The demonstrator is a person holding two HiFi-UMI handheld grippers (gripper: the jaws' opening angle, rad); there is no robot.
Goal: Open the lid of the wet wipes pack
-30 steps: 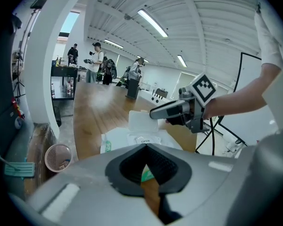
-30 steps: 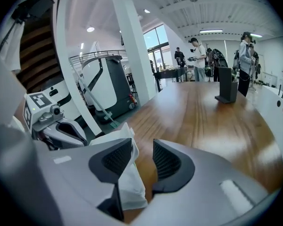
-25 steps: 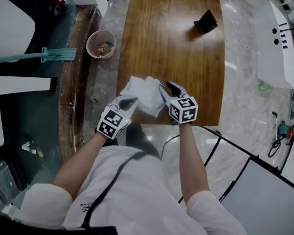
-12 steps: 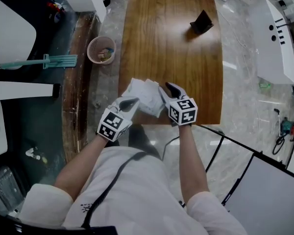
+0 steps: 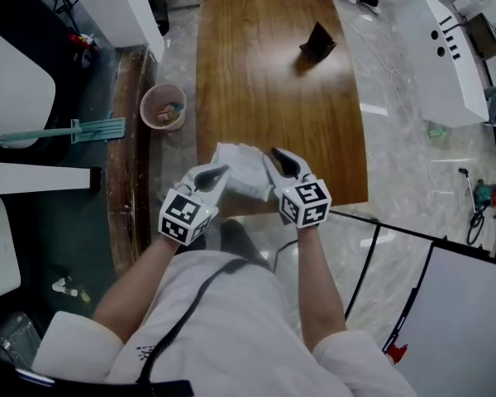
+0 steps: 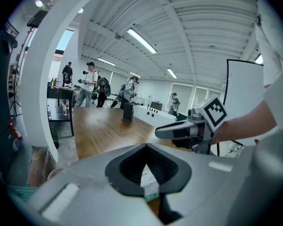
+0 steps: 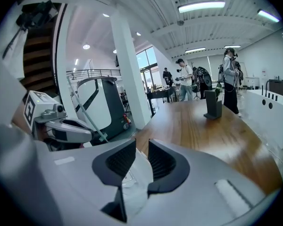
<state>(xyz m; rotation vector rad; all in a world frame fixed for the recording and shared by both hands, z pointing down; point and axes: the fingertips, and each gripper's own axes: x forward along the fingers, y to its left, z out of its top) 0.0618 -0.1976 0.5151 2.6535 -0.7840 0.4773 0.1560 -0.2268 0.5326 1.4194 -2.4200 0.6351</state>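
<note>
Pack: the wet wipes pack (image 5: 241, 170) hung between both grippers over the near edge of the worktop (image 5: 273, 73), looking lifted clear of it.
Left jaws: the left gripper (image 5: 213, 174) had its jaws pinched together on a thin white-and-green edge at the pack's left end.
Right jaws: the right gripper (image 5: 283, 162) was closing its jaws on the pack's right end, white wrapper filling the gap.
Key relation: the pack's long axis ran left to right, straight from one set of jaws to the other, so neither hand was nearer.
Views: the head view gave the whole span; the gripper views only showed slivers, but settled each grip. Nobody could've spotted the lid anywhere.
</note>
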